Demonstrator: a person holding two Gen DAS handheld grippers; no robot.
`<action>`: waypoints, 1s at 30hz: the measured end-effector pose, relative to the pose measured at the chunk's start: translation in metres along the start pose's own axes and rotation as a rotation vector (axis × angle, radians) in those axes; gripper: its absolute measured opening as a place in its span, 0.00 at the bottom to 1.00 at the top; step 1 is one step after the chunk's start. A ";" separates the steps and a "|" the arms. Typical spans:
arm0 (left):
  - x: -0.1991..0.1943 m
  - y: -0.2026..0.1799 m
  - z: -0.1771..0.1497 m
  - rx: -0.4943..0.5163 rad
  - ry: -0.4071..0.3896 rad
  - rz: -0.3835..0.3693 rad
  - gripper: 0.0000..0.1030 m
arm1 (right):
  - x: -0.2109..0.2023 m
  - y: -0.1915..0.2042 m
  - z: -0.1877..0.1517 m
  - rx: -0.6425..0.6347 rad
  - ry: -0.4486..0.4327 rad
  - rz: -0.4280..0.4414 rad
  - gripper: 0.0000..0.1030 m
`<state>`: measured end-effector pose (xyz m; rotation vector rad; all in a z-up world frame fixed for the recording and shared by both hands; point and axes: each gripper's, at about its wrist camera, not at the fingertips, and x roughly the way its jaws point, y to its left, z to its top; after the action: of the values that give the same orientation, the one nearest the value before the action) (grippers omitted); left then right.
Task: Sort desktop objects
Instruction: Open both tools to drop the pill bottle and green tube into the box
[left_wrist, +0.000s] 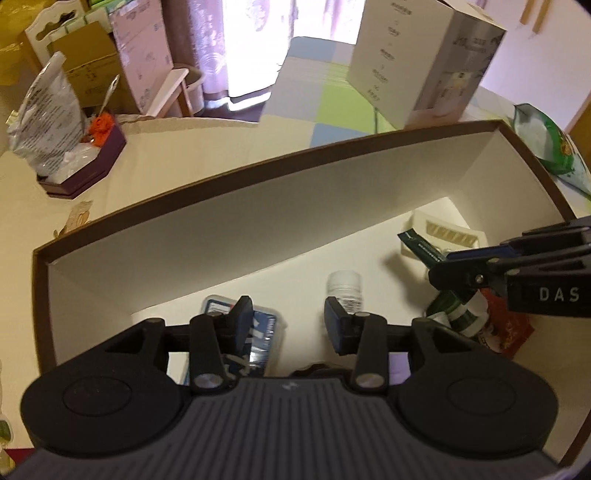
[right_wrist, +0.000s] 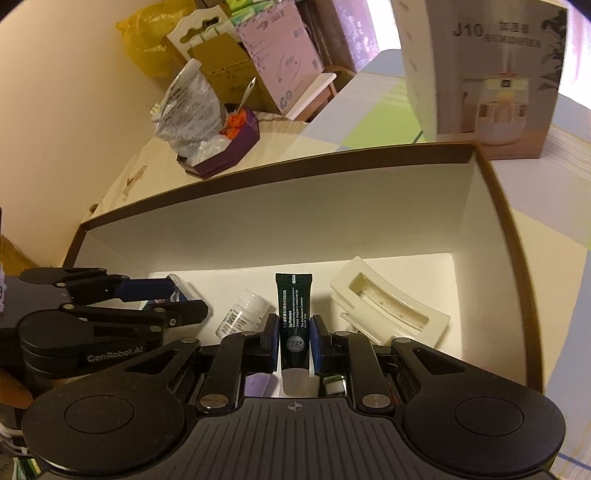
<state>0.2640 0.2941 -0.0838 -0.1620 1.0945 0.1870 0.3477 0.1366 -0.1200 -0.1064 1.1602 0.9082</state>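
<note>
cream table (right_wrist: 546, 236) – brown box (right_wrist: 295, 162), curtained window (left_wrist: 236, 48)

Dark green tube (right_wrist: 293, 321), brown-rimmed box (right_wrist: 498, 221) — white inside

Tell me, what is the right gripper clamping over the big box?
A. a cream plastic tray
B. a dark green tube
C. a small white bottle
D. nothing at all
B: in the right wrist view the right gripper is shut on the dark green tube, while the white bottle and cream tray lie loose in the box.
</note>
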 end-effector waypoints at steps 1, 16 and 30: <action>0.000 0.002 0.000 -0.007 0.002 0.001 0.41 | 0.002 0.000 0.000 -0.005 0.002 0.002 0.19; -0.017 0.006 0.001 -0.051 -0.013 0.019 0.63 | 0.018 0.013 0.003 -0.134 -0.039 -0.012 0.66; -0.035 0.000 -0.007 -0.054 -0.025 0.072 0.66 | -0.009 0.013 -0.013 -0.097 -0.011 -0.086 0.66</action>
<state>0.2424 0.2896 -0.0558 -0.1687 1.0712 0.2827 0.3288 0.1335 -0.1138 -0.2284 1.0930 0.8875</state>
